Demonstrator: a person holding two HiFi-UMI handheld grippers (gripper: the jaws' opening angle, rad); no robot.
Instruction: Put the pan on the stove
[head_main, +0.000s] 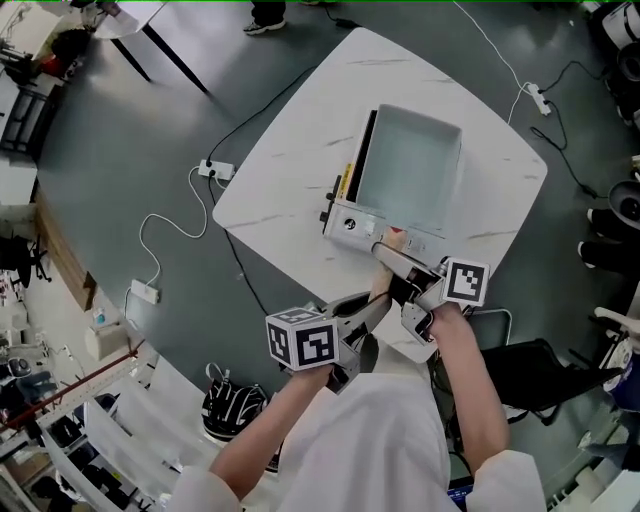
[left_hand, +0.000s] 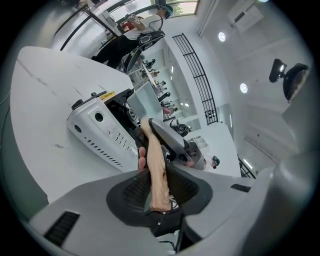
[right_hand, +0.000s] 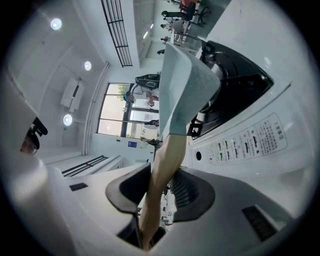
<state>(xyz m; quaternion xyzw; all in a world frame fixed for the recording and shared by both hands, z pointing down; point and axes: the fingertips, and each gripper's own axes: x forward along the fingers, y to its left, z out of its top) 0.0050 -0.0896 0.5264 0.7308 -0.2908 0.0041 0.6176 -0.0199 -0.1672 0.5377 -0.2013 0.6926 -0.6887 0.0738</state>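
A square pale-teal pan (head_main: 410, 165) lies over the white stove (head_main: 350, 222) on the white table (head_main: 290, 170). Its beige wooden handle (head_main: 392, 240) sticks out past the stove's front toward me. Both grippers grip that handle: my right gripper (head_main: 400, 268) nearer the pan, my left gripper (head_main: 375, 302) behind it. In the left gripper view the handle (left_hand: 155, 165) runs between the jaws of my left gripper (left_hand: 157, 187), with the stove (left_hand: 100, 130) to the left. In the right gripper view my right gripper (right_hand: 157, 192) pinches the handle (right_hand: 162, 175) below the pan (right_hand: 185, 85), over the black burner (right_hand: 235, 85).
The stove stands near the table's near edge. Power strips (head_main: 215, 170) and cables lie on the grey floor to the left. A black chair (head_main: 530, 375) stands at the right, and a striped bag (head_main: 232, 405) sits by my feet.
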